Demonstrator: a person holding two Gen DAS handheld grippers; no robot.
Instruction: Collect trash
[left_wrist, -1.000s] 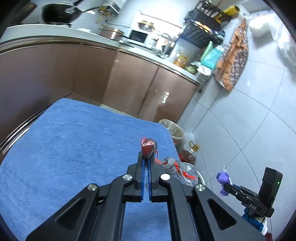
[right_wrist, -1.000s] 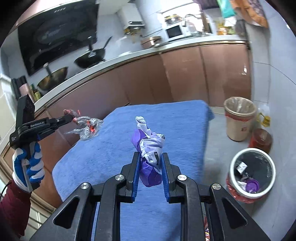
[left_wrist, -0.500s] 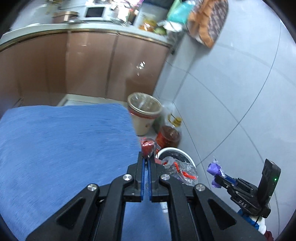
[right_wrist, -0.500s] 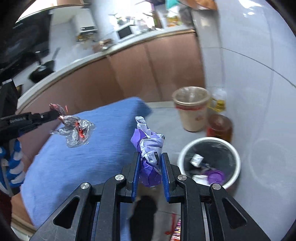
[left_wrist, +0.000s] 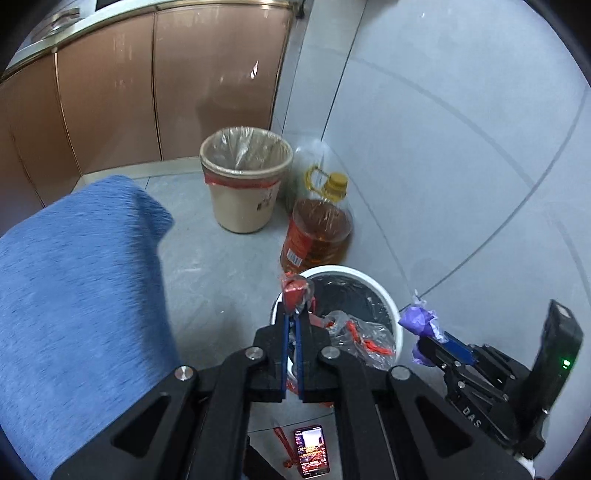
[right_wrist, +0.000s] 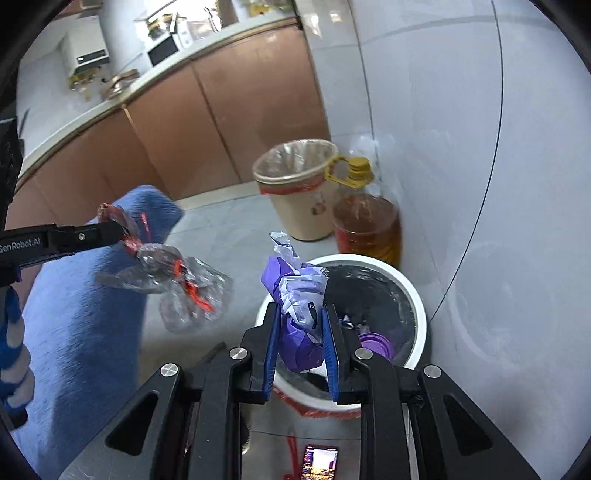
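My left gripper (left_wrist: 292, 314) is shut on a clear plastic wrapper with red print (left_wrist: 360, 334), which hangs over the near rim of the white trash bin (left_wrist: 388, 295). In the right wrist view the left gripper (right_wrist: 110, 229) holds the wrapper (right_wrist: 184, 284) left of the bin (right_wrist: 417, 295). My right gripper (right_wrist: 299, 314) is shut on a crumpled purple and white wrapper (right_wrist: 295, 295), held over the bin's near edge. It also shows in the left wrist view (left_wrist: 421, 321), right of the bin. The bin has a black liner and some trash inside.
A beige bin with a clear liner (left_wrist: 243, 181) and a bottle of amber oil (left_wrist: 317, 236) stand behind the white bin. The blue-covered table (left_wrist: 74, 295) is at the left. A phone (left_wrist: 312, 456) lies on the floor. Brown cabinets (left_wrist: 147, 92) are behind.
Both grippers have swung right from over the blue table to the white bin, each still holding its wrapper. The bin now sits directly below them.
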